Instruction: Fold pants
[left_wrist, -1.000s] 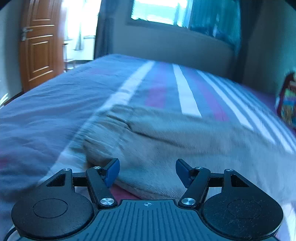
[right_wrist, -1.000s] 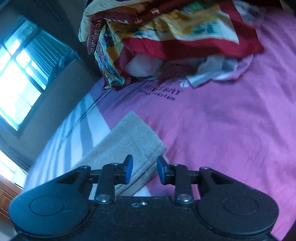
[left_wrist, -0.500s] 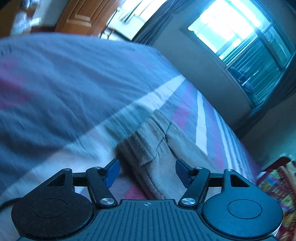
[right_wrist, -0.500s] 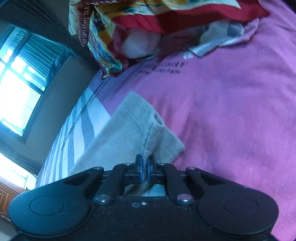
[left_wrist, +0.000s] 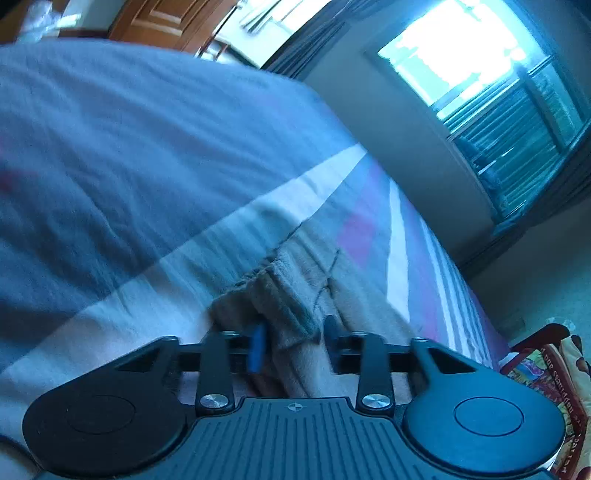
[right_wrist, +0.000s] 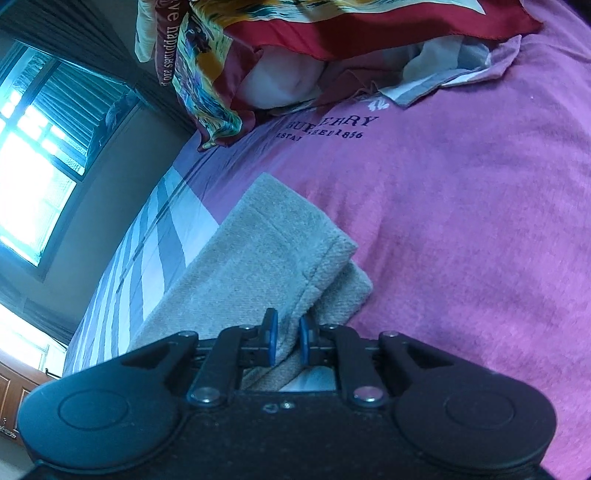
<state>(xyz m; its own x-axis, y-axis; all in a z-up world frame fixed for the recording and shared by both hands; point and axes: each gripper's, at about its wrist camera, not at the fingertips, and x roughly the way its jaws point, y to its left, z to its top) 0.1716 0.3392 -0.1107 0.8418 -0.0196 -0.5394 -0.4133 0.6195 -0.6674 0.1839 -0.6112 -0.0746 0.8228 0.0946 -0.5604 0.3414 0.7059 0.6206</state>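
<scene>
Beige, soft-fleece pants (left_wrist: 295, 295) flat on striped blue-white-purple bed sheet (left_wrist: 147, 184), hem end reaching the magenta part of the sheet (right_wrist: 461, 221). Left gripper (left_wrist: 293, 347), wide apart a second ago, now closing around bunched waistband fabric, pads nearly on it, not yet pressing; right gripper (right_wrist: 288, 341), pinched tight half a second ago, now opening slightly, hem fold between blue pads and apparently touching both. Judgement: both ends nearly secured, lift-and-fold next; right hold looks marginal.
</scene>
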